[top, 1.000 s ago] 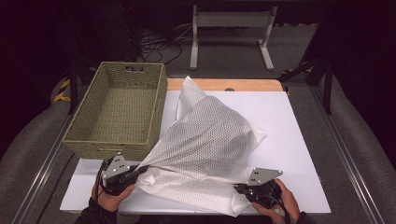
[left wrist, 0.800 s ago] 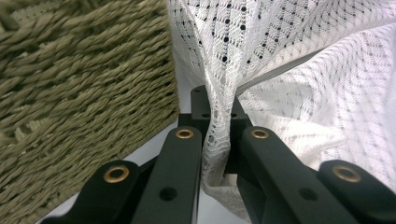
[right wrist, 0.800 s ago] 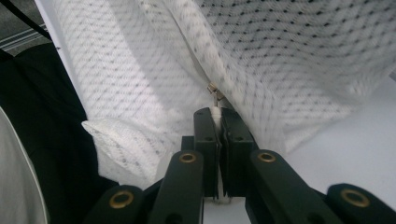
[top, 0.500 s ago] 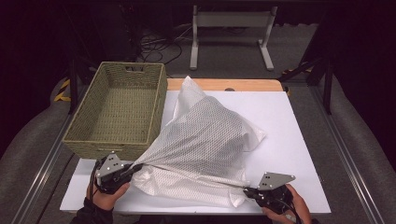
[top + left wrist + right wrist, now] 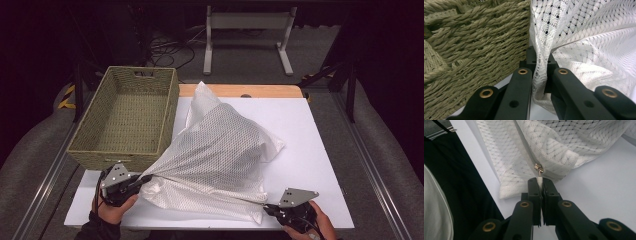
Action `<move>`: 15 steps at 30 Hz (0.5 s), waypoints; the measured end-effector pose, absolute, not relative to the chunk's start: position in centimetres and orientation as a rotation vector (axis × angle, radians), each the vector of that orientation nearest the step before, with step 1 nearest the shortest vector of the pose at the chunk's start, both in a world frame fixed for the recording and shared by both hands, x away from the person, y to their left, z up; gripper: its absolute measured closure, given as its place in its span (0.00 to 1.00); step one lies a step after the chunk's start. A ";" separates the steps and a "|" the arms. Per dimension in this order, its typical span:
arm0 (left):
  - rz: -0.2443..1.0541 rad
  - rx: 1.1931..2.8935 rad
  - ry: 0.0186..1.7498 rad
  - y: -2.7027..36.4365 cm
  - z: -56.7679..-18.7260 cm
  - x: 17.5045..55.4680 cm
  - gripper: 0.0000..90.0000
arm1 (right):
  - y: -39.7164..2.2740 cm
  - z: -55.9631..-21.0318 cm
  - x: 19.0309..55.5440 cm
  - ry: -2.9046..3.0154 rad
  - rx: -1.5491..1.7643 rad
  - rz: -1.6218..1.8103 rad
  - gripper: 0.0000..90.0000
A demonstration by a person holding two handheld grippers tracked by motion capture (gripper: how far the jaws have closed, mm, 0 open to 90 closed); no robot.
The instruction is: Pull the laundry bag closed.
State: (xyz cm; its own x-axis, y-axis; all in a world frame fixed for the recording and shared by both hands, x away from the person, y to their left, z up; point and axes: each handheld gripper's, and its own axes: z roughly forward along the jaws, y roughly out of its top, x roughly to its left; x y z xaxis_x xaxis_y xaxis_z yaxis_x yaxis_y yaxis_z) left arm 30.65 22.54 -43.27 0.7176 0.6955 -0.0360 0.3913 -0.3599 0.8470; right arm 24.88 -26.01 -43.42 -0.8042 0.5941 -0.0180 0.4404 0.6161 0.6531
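Right gripper [image 5: 269, 209] pinching the zipper pull [image 5: 539, 170], dragging it out toward the near table [image 5: 320, 150] edge — zip running along, closing looks underway. Left gripper [image 5: 146, 178] clamping the mesh laundry bag [image 5: 220, 150] beside the basket [image 5: 125, 115] — holding steady.

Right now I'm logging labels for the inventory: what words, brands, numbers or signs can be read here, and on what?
None: no readable text shows on the white mesh laundry bag, its zipper pull, the woven basket or the white table.
The yellow-black hazard stripes on the floor carry no wording.

White perforated mesh-cloth bag [image 5: 220, 150], metal zip slider [image 5: 538, 167], rough woven-fibre basket [image 5: 127, 120]
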 end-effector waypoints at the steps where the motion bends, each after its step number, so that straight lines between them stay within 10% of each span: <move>1: 0.410 1.992 0.827 22.6 -43.3 30.6 0.98 | -26.0 -43.4 24.8 2.611 0.850 0.967 0.96; 15: 0.388 2.004 0.812 22.4 -43.7 30.5 0.97 | -26.4 -43.1 24.3 2.594 0.844 0.987 0.96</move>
